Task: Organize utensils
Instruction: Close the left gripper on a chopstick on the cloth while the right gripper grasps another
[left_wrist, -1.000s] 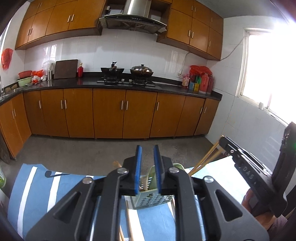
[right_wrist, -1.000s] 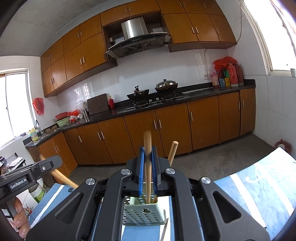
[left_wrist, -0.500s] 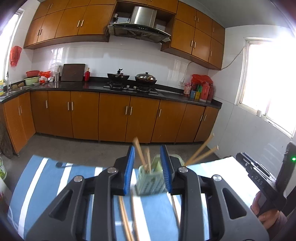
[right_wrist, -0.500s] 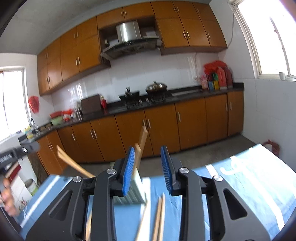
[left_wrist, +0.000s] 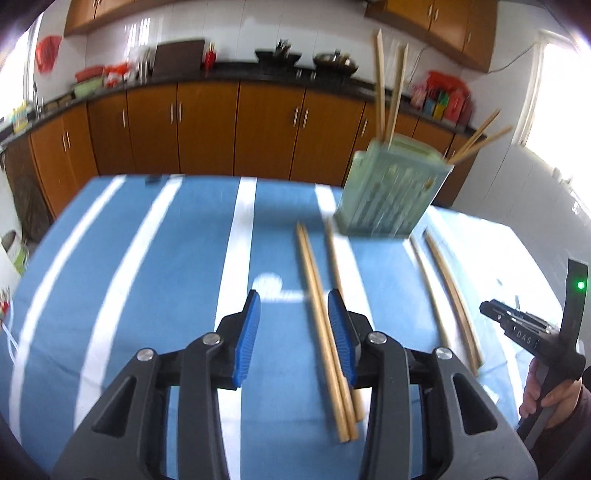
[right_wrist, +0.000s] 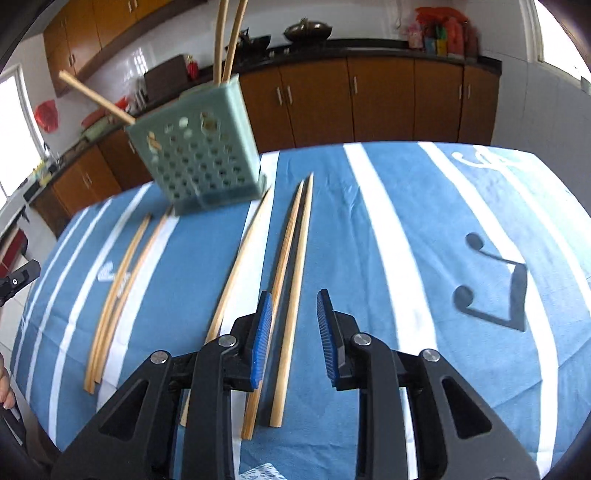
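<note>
A pale green perforated utensil holder (left_wrist: 391, 192) stands on the blue striped tablecloth (left_wrist: 155, 258) with several chopsticks upright in it; it also shows in the right wrist view (right_wrist: 207, 158). Loose wooden chopsticks lie on the cloth: a pair (left_wrist: 325, 332) under my left gripper (left_wrist: 294, 332), which is open and empty above them. Two more (left_wrist: 447, 295) lie further right. My right gripper (right_wrist: 294, 336) is open and empty over a pair of chopsticks (right_wrist: 291, 280); one more (right_wrist: 240, 266) and another pair (right_wrist: 118, 288) lie to its left.
The table's far edge drops to the kitchen floor before brown cabinets (left_wrist: 221, 125). The right hand-held gripper (left_wrist: 535, 332) shows at the right edge of the left wrist view. A black music-note print (right_wrist: 491, 280) marks the cloth.
Both grippers have tilted down from the holder toward the cloth and opened wider. The right gripper let go of the chopstick it held, which now stands in the holder.
</note>
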